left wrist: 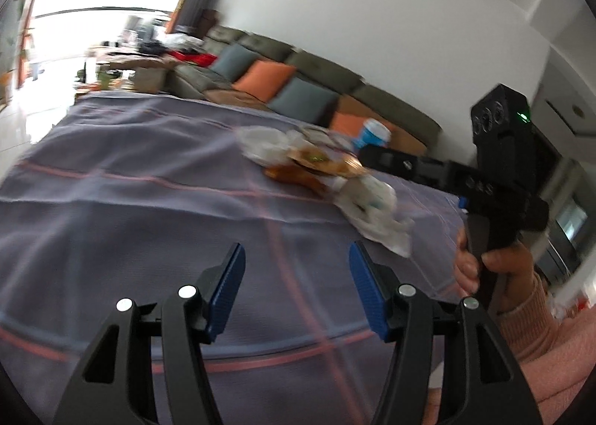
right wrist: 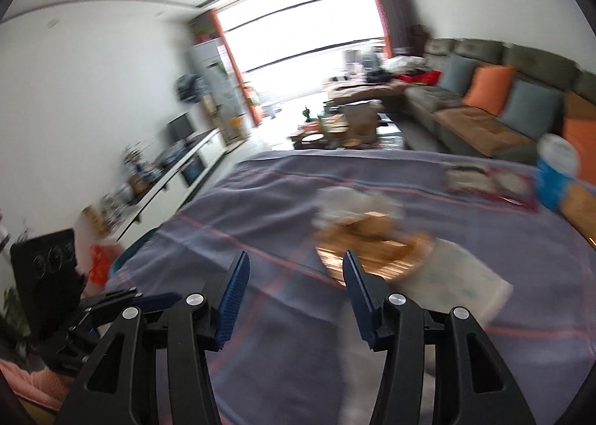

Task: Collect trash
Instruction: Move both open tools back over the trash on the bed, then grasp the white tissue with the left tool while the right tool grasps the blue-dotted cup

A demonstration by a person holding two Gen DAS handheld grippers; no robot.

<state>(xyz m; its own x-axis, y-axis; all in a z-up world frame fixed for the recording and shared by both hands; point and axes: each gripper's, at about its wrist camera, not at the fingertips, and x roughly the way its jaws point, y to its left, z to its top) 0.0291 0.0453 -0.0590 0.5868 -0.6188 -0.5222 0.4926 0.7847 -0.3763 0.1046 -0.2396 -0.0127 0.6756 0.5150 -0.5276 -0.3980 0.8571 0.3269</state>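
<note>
- Trash sits in a blurred heap on the purple-grey tablecloth with thin red stripes (left wrist: 130, 179): a shiny copper-coloured round plate (right wrist: 376, 257) with brownish food scraps, a crumpled white paper wad (left wrist: 260, 143) behind it, and a flat white paper wrapper (left wrist: 372, 212) just beside it.
- Left wrist view alone shows a hand (left wrist: 484, 268) in a pink knitted sleeve gripping the right gripper's black handle at the right edge; that tool's fingertips reach toward the heap, but their gap is hidden there.
- Right wrist view alone shows the long white cabinet (right wrist: 178, 179) along the wall, the flat dark-red packet (right wrist: 488, 182) and, at lower left, the left gripper's black body.
- Both views catch the blue-and-white paper cup (right wrist: 557, 173) and the grey-green sofa with orange and grey cushions (left wrist: 298, 74).
- Left gripper (left wrist: 297, 289): blue-padded jaws moderately apart over bare cloth, nothing between them.
- Right gripper (right wrist: 294, 298): jaws likewise parted and empty, near the plate's edge; contact cannot be judged through the blur.
</note>
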